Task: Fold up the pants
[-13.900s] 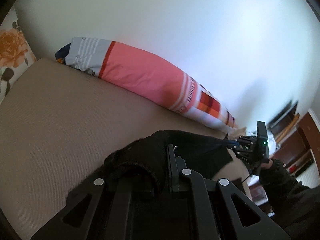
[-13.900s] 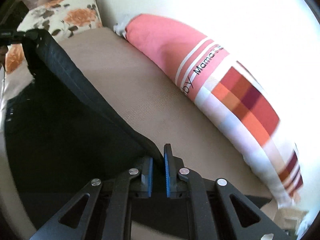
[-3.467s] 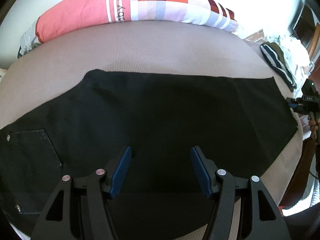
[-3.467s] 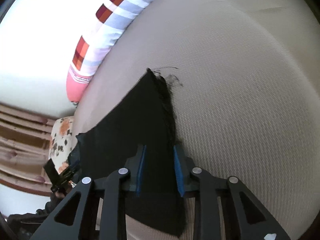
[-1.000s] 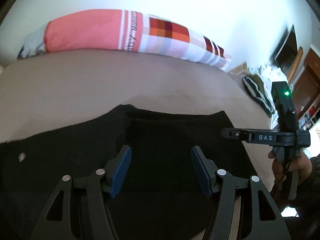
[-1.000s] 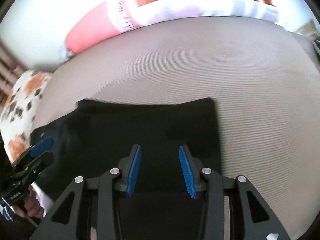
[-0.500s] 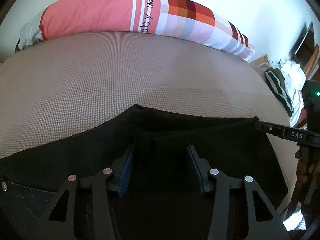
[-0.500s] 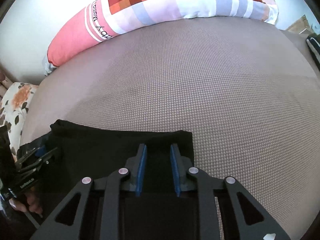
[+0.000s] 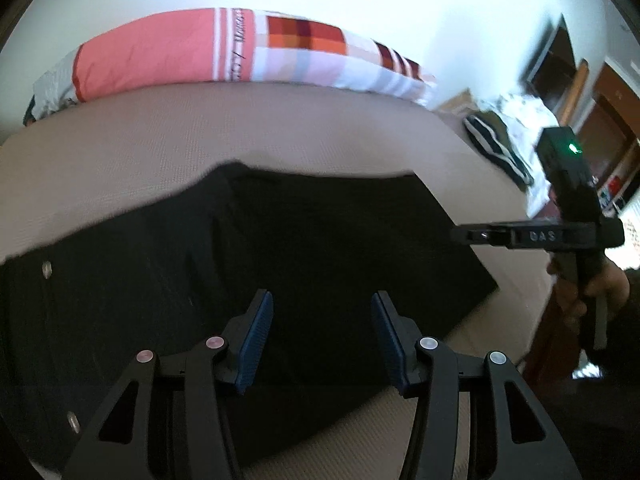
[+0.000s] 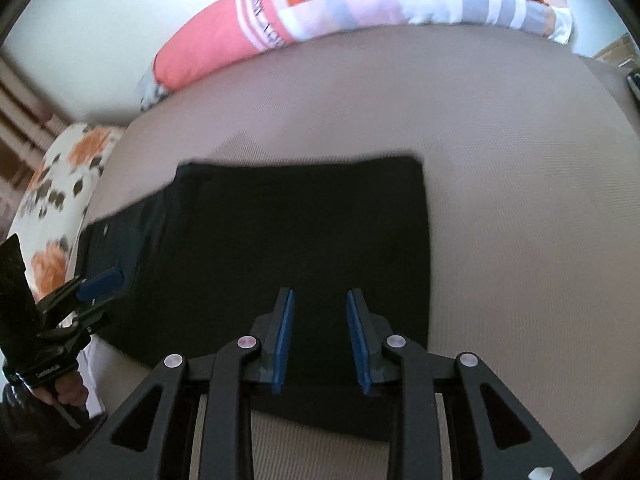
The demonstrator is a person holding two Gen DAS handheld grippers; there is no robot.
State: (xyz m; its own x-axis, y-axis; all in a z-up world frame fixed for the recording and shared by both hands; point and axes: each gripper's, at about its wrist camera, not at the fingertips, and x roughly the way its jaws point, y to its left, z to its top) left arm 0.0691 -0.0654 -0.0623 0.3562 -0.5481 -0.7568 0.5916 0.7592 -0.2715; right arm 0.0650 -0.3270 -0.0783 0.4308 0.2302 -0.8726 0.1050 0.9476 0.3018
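Note:
The black pants (image 9: 304, 248) lie flat on the beige bed (image 9: 140, 148), folded so the leg part is doubled back over the upper part. They also show in the right wrist view (image 10: 288, 232). My left gripper (image 9: 322, 332) is open and empty, held above the near edge of the pants. My right gripper (image 10: 320, 332) is open and empty above the fold's near edge. The right gripper also shows in the left wrist view (image 9: 532, 236), off the pants' right end. The left gripper shows at the left of the right wrist view (image 10: 96, 284).
A long pink and checked pillow (image 9: 224, 52) lies along the far edge of the bed by the white wall. A floral pillow (image 10: 60, 184) lies at the left end. Folded striped clothes (image 9: 496, 148) and furniture stand beyond the right end.
Both grippers have opened and lifted back from the pants since half a second ago. The folded pants stay flat on the bed.

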